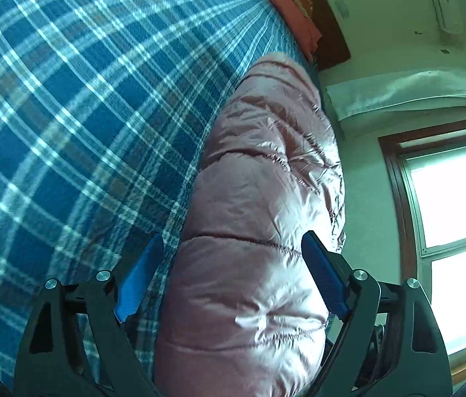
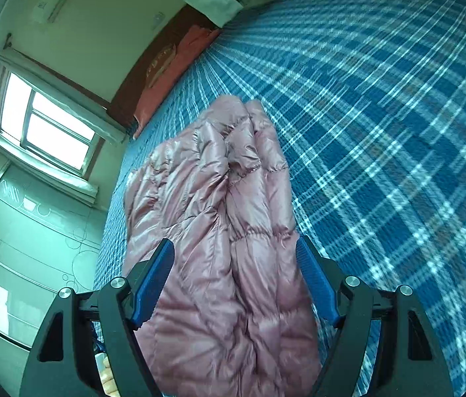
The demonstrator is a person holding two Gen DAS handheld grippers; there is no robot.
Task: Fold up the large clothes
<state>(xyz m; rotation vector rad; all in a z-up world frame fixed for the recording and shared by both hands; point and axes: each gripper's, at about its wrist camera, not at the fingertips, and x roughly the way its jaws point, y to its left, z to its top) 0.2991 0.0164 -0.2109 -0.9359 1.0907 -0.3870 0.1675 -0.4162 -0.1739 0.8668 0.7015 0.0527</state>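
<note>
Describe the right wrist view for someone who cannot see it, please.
A puffy pink quilted jacket lies bunched on a blue plaid bedspread, running between the blue pads of the right tool, whose jaws stand wide apart. Behind, to the left, are a bright window and an orange-red pillow by the dark headboard.

Left gripper point(image 1: 233, 241) and right gripper point(image 2: 234, 243), jaws spread wide

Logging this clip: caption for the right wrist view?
Right gripper, fingers open, straddles a pink puffer jacket lying on a blue plaid bed.
</note>
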